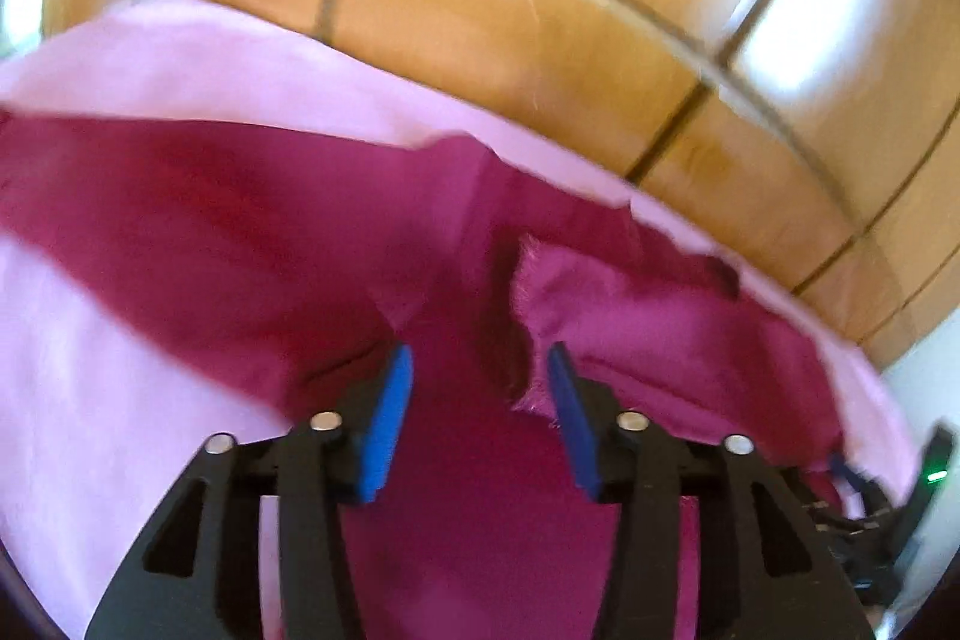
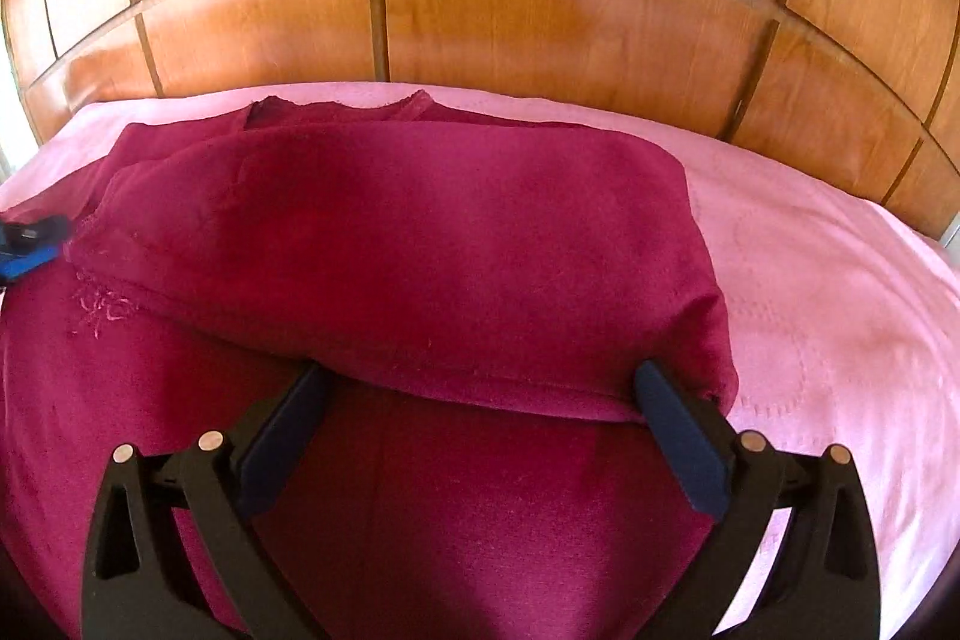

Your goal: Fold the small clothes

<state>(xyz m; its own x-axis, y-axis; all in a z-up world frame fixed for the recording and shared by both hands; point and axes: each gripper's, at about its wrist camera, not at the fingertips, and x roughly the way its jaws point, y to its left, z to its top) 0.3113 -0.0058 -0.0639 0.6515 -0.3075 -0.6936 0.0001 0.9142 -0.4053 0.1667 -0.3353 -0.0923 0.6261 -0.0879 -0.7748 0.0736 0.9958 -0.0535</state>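
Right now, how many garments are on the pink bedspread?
1 that I can make out: a magenta garment lies on the pink bedspread, one part folded over the rest, in front of the wooden headboard. Another piece could be hidden beneath it.

Pink sheet covers bed; glossy wooden panel wall with dark grooves stands just behind far edge.

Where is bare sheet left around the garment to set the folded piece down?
Widest bare pink sheet lies right of the dark red garment, out to the wooden headboard. A thin strip runs between garment and headboard. Left is crowded: the left gripper sits at the garment's edge there.
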